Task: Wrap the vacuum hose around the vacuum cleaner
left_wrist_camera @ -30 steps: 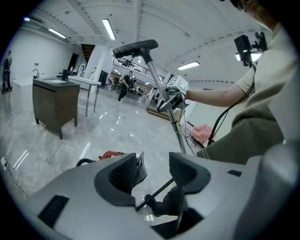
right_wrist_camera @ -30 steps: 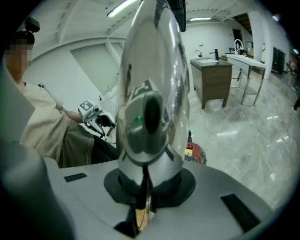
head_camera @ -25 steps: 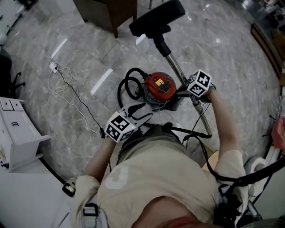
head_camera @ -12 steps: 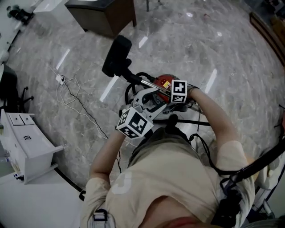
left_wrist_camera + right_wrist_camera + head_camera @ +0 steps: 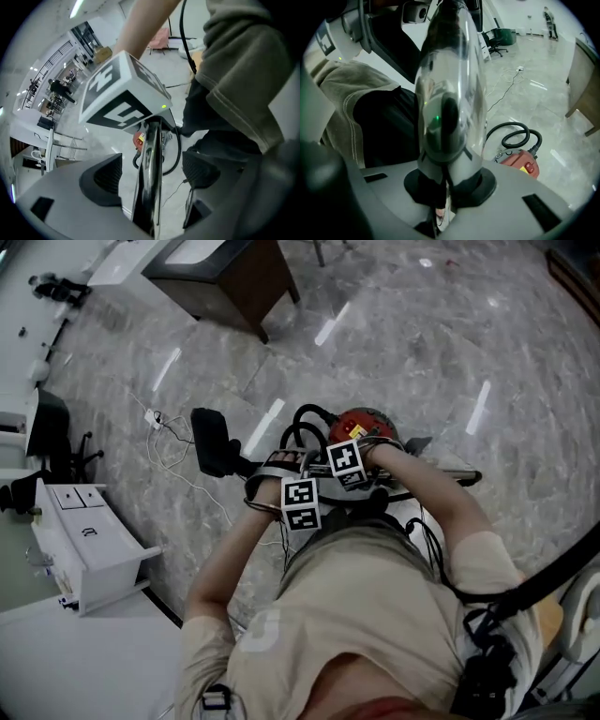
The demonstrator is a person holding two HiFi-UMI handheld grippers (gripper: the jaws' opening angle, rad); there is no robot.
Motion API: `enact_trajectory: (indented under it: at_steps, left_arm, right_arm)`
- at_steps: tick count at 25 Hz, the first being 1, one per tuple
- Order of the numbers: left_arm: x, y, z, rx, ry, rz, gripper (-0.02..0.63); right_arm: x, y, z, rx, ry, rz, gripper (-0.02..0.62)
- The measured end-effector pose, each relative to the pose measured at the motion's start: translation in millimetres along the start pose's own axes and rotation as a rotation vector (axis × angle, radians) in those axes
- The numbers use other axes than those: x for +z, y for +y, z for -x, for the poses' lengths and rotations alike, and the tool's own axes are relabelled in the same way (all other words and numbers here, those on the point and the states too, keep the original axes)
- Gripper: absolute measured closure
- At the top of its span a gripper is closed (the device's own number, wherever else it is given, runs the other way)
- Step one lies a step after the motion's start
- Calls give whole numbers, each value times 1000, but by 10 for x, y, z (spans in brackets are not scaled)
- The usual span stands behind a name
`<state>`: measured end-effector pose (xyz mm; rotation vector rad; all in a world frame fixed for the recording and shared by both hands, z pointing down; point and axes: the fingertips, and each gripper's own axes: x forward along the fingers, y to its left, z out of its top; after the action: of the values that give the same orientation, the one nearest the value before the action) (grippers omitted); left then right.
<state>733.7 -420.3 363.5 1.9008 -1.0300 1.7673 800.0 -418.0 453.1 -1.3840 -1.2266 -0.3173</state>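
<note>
On the grey marble floor, just ahead of the person's knees, sits the red vacuum cleaner, with the black hose standing in loose loops against its 9 o'clock side, not wound round the body. The chrome wand lies nearly level across the near side of the cleaner, from 3 o'clock out to the black floor head at 9 o'clock. The left gripper points steeply down over the wand; its fingers have just been opening and stand released, with the wand between them and clear of both pads. The right gripper has its fingers clenched together, the tips right at the bulging chrome tube; whether they pinch anything cannot be told. In the head view both marker cubes sit side by side, close above the wand. Open floor spreads from 12 round to 3 o'clock of the cleaner. At 11 o'clock a dark wooden cabinet stands well apart. A white cable trails over the floor just beyond the floor head, and a white drawer unit closes the 8 o'clock side, with an office chair behind it.
</note>
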Motion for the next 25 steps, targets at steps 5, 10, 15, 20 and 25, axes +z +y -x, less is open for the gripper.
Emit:
enact_trajectory:
  at_steps: [5,10,15,20,25]
  left_arm:
    - [-144,311,-290,-38,167,57,202]
    - [-766,40,-581,-69,481,-137,202]
    - [-1085,185,-814,-38,529,-293,416]
    - [-1356,89,-1188,-84,441,-293,584]
    - [-1872,-115,-1373,-156,335,-230,588]
  right_arm:
    - [-147,-180,173,53,9,-2,569]
    - [49,-156,-97,28,-24,-84,569]
    - [304,-167,-148,73,-84,-172,569]
    - [410,-486,-454,76,-55,-196,571]
    - [765,-831,-616,11,4,-260,571]
